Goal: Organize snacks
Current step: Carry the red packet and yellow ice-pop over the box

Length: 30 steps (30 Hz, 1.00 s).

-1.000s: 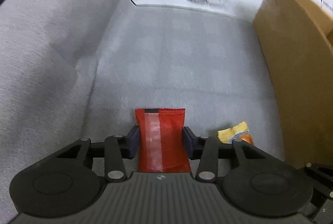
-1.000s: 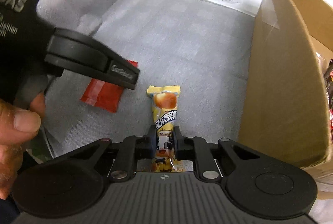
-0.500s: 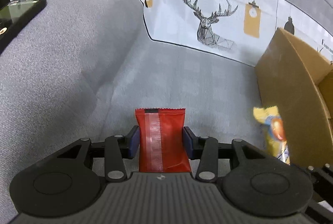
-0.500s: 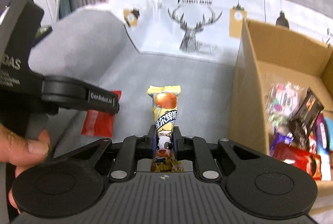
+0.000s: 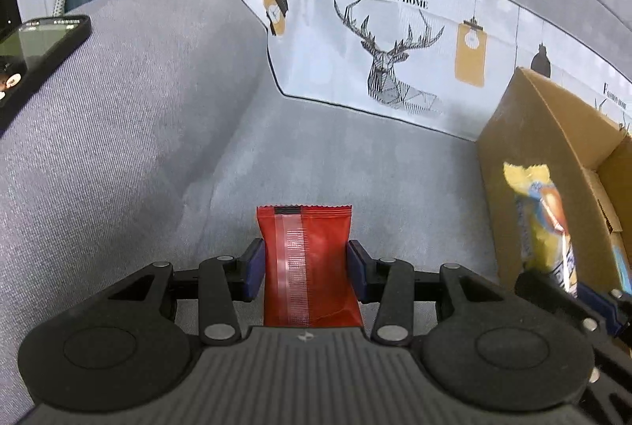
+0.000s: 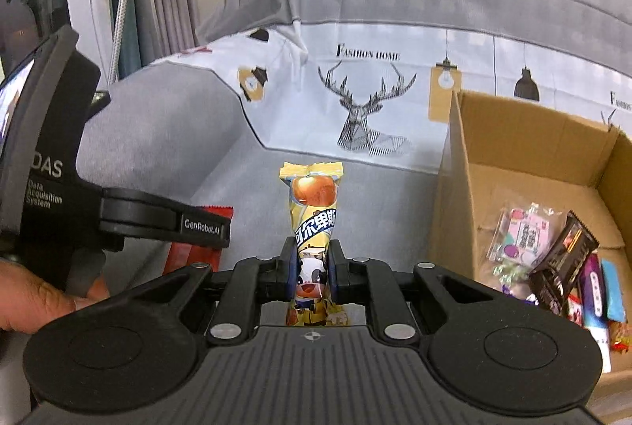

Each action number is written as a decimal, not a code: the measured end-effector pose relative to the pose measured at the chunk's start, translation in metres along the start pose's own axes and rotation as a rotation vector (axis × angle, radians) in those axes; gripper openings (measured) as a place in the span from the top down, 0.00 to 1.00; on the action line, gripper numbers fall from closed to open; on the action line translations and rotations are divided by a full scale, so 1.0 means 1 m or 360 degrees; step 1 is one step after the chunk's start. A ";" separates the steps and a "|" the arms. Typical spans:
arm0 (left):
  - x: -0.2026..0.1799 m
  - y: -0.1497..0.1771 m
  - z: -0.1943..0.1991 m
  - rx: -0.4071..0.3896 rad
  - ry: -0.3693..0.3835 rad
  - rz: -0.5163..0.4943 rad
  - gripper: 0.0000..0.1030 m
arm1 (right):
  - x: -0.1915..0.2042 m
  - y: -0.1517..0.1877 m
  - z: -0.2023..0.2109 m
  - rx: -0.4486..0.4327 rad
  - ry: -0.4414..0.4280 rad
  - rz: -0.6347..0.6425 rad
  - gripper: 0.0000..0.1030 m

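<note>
Both grippers rose; left fingers [image 5: 304, 267] clamp red packet [image 5: 308, 267]; right fingers [image 6: 312, 263] clamp yellow snack [image 6: 314, 223].

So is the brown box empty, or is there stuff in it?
Not empty. The cardboard box is open on top, and several snack packets lie piled on its floor, seen from the right wrist.
</note>
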<state>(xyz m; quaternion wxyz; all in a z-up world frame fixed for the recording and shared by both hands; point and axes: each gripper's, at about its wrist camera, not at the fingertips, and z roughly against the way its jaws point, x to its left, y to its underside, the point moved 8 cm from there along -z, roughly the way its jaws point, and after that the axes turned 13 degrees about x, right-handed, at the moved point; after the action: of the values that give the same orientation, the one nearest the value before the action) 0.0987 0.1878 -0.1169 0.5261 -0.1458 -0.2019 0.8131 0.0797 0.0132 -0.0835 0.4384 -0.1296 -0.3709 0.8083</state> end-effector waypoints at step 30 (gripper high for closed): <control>-0.059 -0.013 0.062 -0.0570 0.0126 -0.0293 0.53 | -0.035 -0.033 0.062 -0.0486 0.0154 -0.0026 0.84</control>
<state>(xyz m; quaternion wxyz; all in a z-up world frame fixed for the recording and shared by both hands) 0.1054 0.1275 -0.0551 0.5713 -0.2499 -0.3348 0.7064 0.0874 -0.0340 -0.0210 0.4375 -0.2304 -0.4690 0.7318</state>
